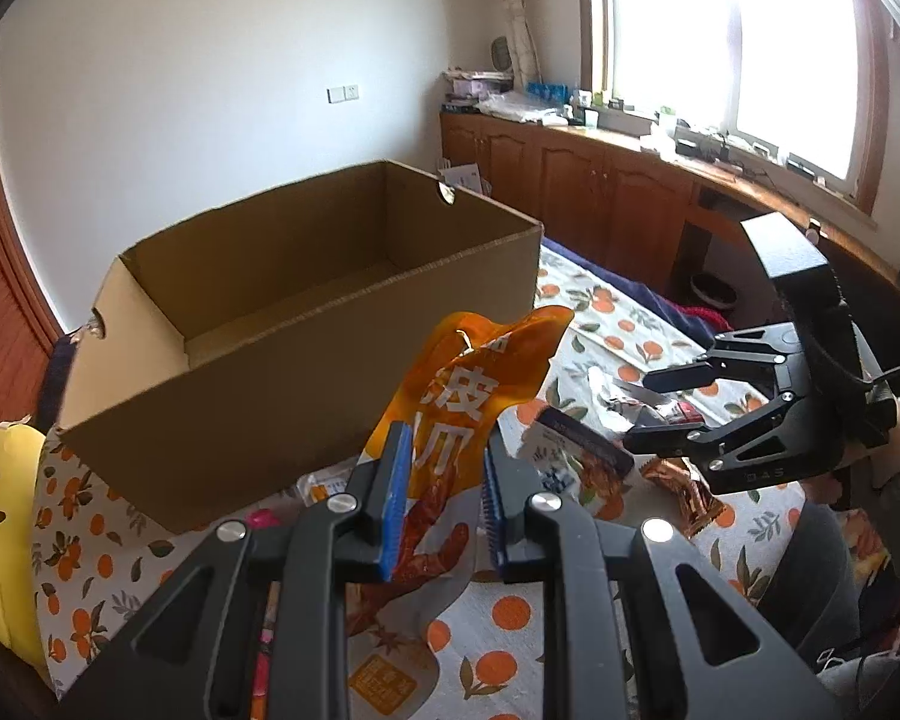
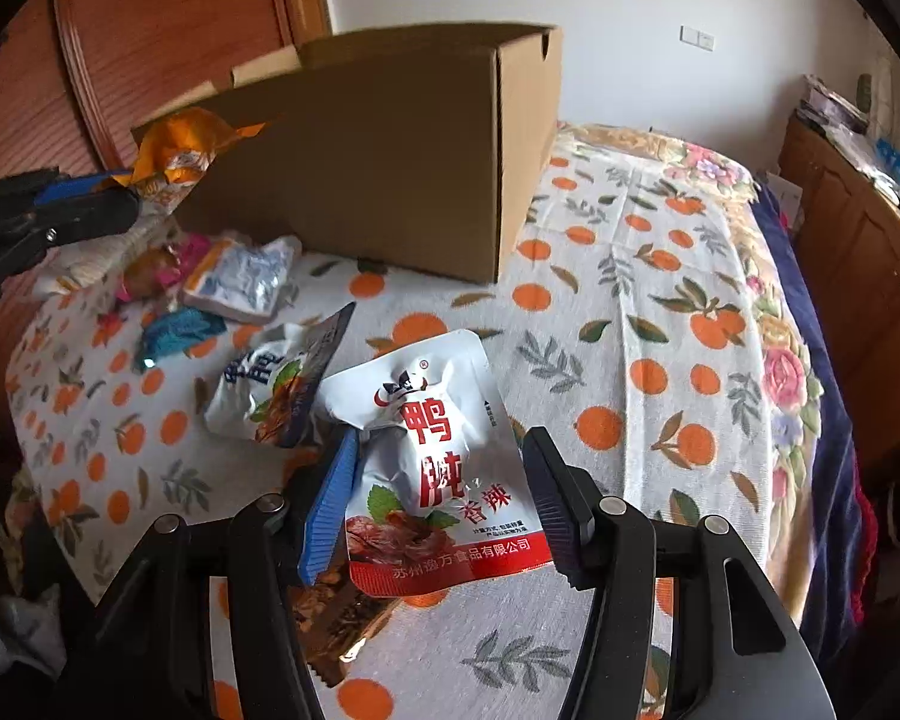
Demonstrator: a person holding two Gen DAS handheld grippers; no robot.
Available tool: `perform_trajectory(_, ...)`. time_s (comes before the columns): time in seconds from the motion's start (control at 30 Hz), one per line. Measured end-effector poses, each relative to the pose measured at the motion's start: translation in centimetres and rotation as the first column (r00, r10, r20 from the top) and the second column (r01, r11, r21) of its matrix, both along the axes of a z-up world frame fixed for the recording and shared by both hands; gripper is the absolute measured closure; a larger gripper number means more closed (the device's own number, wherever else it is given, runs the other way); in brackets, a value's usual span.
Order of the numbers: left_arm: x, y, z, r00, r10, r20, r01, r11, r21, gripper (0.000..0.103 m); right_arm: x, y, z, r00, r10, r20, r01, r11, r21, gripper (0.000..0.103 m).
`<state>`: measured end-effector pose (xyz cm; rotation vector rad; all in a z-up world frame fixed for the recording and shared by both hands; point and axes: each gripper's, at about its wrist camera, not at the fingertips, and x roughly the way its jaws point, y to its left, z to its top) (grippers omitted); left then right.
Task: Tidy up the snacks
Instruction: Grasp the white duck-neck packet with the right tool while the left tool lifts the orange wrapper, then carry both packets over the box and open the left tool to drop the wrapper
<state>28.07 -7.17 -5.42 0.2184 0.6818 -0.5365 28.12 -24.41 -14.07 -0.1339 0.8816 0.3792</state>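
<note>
An orange snack pouch (image 1: 450,420) of glossy, crinkled film is pinched between the ribbed blue pads (image 1: 392,504) of the left gripper (image 1: 444,504); its long axis runs roughly upright, the crumpled top edge pointed toward the cardboard box (image 1: 258,384). The pouch is held off the cloth, just in front of the box's near wall. The box is seen as a plain corrugated rectangle, open on top, with a round finger hole in each end wall.

A silver foil packet (image 2: 444,468) with a red band and red characters lies flat on the bed cover (image 2: 660,324) — a nubbly white fabric printed with oranges and leaves. Its long axis is aligned with the fingers of the right gripper (image 2: 444,498), the red band nearest the camera. That gripper's jaws are spread around the packet: the blue pad sits against the left edge, while the other stands just beside the right edge — whether it touches cannot be told.

A second silver packet (image 2: 270,390), a small teal wrapper (image 2: 180,330) and a clear-fronted pack (image 2: 240,282) are scattered between the foil packet and the box.
</note>
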Motion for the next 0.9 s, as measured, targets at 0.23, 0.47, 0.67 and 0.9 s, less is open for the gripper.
perform_trajectory(0.23, 0.1, 0.9, 1.3, 0.999, 0.034, 0.034, -0.032, 0.999, -0.039, 0.084, -0.6, -0.5, 2.6, 0.998, -0.020, 0.053, 0.018, 0.999, 0.046, 0.046)
perform_trajectory(0.47, 0.3, 2.5, 3.2, 0.994, 0.074, 0.085, -0.066, 0.994, -0.090, 0.084, -1.2, 0.1, 5.7, 0.991, -0.010, 0.132, 0.000, 0.997, 0.075, 0.046)
perform_trajectory(0.67, 1.4, 3.6, 5.1, 0.987, 0.105, 0.125, -0.092, 0.990, -0.109, 0.084, -0.4, 1.0, 8.5, 0.981, 0.010, 0.192, -0.028, 0.995, 0.092, 0.046)
perform_trajectory(0.9, 3.0, 4.3, 7.1, 0.978, 0.123, 0.170, -0.105, 0.988, -0.110, 0.084, 1.5, 2.3, 10.8, 0.971, 0.035, 0.237, -0.060, 0.993, 0.097, 0.046)
